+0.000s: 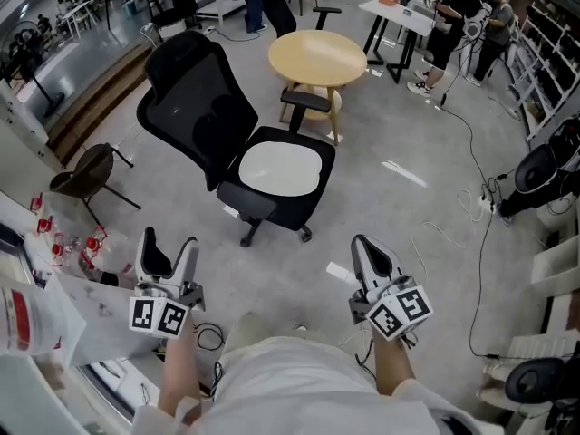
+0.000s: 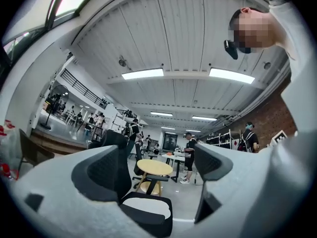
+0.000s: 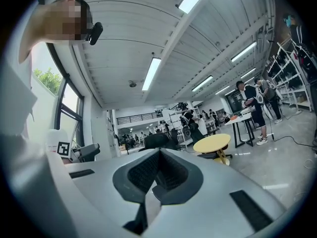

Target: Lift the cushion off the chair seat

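Centre frame: a white cushion (image 1: pixel 281 168) on a black chair (image 1: pixel 195 107). Above it, a pale yellow round tabletop (image 1: pixel 317 57). Grey, glossy floor (image 1: pixel 408 216). At the bottom, left tongs (image 1: pixel 170 241) and right tongs (image 1: pixel 364 243) — pale grey, black pads, black-and-white square markers.

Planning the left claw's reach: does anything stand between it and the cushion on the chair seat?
The chair's near armrest runs along the near edge of the cushion, in front of the open left claw. In the left gripper view it overlaps the cushion's lower edge. A reach from above likely clears it.
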Action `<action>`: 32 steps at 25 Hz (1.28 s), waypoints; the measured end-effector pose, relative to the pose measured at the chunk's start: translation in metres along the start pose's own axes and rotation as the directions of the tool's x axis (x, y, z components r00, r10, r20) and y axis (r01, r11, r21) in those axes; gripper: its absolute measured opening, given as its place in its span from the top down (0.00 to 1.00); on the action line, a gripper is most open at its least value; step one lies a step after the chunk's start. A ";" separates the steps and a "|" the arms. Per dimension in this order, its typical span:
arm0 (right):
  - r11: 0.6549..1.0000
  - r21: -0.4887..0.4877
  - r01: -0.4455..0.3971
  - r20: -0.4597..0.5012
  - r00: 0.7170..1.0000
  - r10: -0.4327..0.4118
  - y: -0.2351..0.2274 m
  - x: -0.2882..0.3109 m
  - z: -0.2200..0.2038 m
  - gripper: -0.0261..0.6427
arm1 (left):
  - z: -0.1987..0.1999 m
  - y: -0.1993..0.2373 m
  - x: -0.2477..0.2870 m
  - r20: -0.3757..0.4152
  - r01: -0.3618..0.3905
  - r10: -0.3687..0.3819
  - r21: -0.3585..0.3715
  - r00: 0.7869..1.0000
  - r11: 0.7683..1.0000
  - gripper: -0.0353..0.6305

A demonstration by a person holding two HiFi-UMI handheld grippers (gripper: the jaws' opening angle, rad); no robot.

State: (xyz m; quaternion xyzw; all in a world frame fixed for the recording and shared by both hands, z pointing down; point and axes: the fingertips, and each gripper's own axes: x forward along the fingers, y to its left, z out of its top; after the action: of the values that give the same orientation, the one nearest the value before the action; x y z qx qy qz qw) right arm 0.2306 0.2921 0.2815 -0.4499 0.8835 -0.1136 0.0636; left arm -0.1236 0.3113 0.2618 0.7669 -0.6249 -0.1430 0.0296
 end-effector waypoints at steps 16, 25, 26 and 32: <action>0.996 -0.045 0.080 -0.115 0.990 -0.085 -0.030 0.158 -0.029 0.96 | -0.085 0.110 0.152 -0.127 0.059 -0.074 -0.121 0.989 0.991 0.21; 0.986 -0.109 0.126 -0.156 0.977 -0.142 -0.030 0.307 -0.006 0.96 | -0.132 0.184 0.259 -0.201 0.136 -0.178 -0.209 0.963 0.968 0.21; 0.985 -0.111 0.134 -0.167 0.974 -0.152 -0.030 0.314 -0.006 0.96 | -0.136 0.188 0.267 -0.208 0.138 -0.185 -0.221 0.960 0.965 0.21; 0.980 -0.115 0.165 -0.229 0.955 -0.188 -0.030 0.336 -0.016 0.96 | -0.161 0.196 0.299 -0.236 0.159 -0.227 -0.275 0.945 0.948 0.21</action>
State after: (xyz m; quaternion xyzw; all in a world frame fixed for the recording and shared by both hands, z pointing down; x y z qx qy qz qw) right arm 0.0532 0.0054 0.3013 -0.5126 0.8454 -0.1303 -0.0748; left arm -0.2153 -0.0422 0.4051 0.8271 -0.5130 -0.1198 0.1960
